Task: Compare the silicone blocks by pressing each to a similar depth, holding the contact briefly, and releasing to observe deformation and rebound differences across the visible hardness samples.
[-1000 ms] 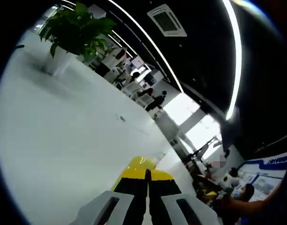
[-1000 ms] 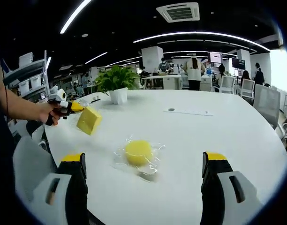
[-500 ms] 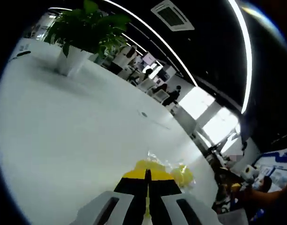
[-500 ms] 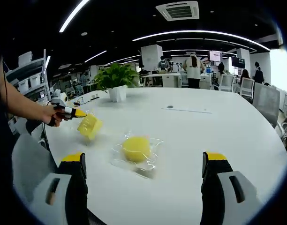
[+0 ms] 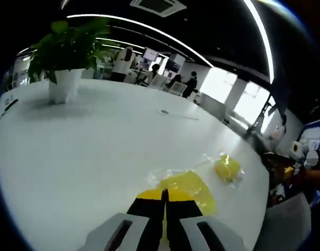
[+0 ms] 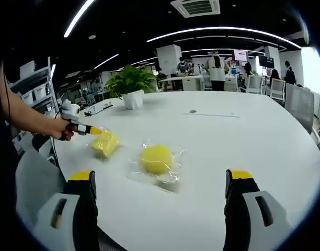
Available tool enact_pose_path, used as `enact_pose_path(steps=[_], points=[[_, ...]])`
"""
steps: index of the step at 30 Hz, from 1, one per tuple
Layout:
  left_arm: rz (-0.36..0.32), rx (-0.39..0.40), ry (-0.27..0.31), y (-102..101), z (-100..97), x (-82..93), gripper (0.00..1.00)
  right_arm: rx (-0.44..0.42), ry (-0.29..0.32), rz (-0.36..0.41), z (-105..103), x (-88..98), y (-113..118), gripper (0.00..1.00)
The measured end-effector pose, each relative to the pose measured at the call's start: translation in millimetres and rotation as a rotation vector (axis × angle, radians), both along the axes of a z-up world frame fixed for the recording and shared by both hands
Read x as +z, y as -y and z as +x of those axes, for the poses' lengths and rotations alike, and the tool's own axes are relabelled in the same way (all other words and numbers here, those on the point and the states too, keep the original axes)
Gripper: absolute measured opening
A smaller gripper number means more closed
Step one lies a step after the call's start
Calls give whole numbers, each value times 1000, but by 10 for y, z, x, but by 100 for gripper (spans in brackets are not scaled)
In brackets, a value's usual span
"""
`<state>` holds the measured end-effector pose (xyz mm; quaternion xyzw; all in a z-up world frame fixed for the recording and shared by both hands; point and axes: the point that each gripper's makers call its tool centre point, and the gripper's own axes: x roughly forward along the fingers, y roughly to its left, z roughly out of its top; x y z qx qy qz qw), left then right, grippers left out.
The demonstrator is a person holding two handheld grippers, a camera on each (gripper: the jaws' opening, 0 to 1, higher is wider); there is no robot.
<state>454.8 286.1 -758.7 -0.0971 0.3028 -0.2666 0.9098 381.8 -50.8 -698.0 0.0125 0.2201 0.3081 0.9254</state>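
While its jaws stand pressed together, the left gripper (image 5: pixel 164 196) pinches the clear wrap of a yellow square silicone block (image 6: pixel 106 143) lying on the white table (image 6: pixel 243 136). The right gripper (image 6: pixel 159 180) hangs spread wide, empty, near the bagged round silicone block (image 6: pixel 156 158), right of the square one.

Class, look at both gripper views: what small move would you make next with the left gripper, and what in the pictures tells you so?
Probably set the bagged yellow block down flat on the white table and let go. The left gripper is shut on the block's edge, low over the table beside the round yellow block in clear wrap. The right gripper is open behind, seemingly ready to press.
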Motion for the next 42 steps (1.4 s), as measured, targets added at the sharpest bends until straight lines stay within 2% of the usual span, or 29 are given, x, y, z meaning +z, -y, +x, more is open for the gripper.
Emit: enact_pose_path(steps=[1, 3, 5, 7, 9, 11, 13, 15, 18, 21, 23, 29, 34, 37, 42], points=[[6, -9, 3, 1, -2, -13, 0, -1, 0, -1, 0, -2, 1, 96], [70, -83, 28, 44, -30, -41, 0, -7, -8, 2, 1, -15, 8, 96], [92, -147, 29, 135, -84, -60, 0, -8, -11, 5, -1, -20, 9, 96], [158, -184, 29, 148, -97, -129, 0, -8, -17, 2, -4, -37, 20, 96], [144, -154, 17, 138, -56, -151, 0, -9, -20, 3, -4, -40, 33, 96], [82, -90, -7, 125, -12, -117, 0, -11, -20, 2, 1, -42, 51, 96], [105, -64, 10, 72, 44, -104, 0, -13, -21, 3, 3, -36, 57, 96], [106, -35, 3, 15, 105, -122, 0, -14, -20, 3, 4, -23, 61, 96], [161, -67, 13, 8, 114, -184, 0, -16, -20, 6, 4, -12, 62, 96], [115, -65, -1, 47, 134, -155, 0, -19, -27, 12, -2, -16, 62, 96], [136, -72, 6, 48, 140, -169, 0, -15, -35, 9, -9, -38, 52, 96], [123, -36, -8, 76, 160, -182, 0, -12, -39, 13, 23, -28, -14, 96], [133, -38, -1, 78, 163, -192, 0, -5, -33, 14, 28, -12, -51, 96], [102, -23, -17, 60, 157, -194, 0, -6, -37, 13, 17, -24, -45, 96], [98, -1, -31, 15, 166, -201, 6, -13, -50, 12, -11, -44, -22, 96]])
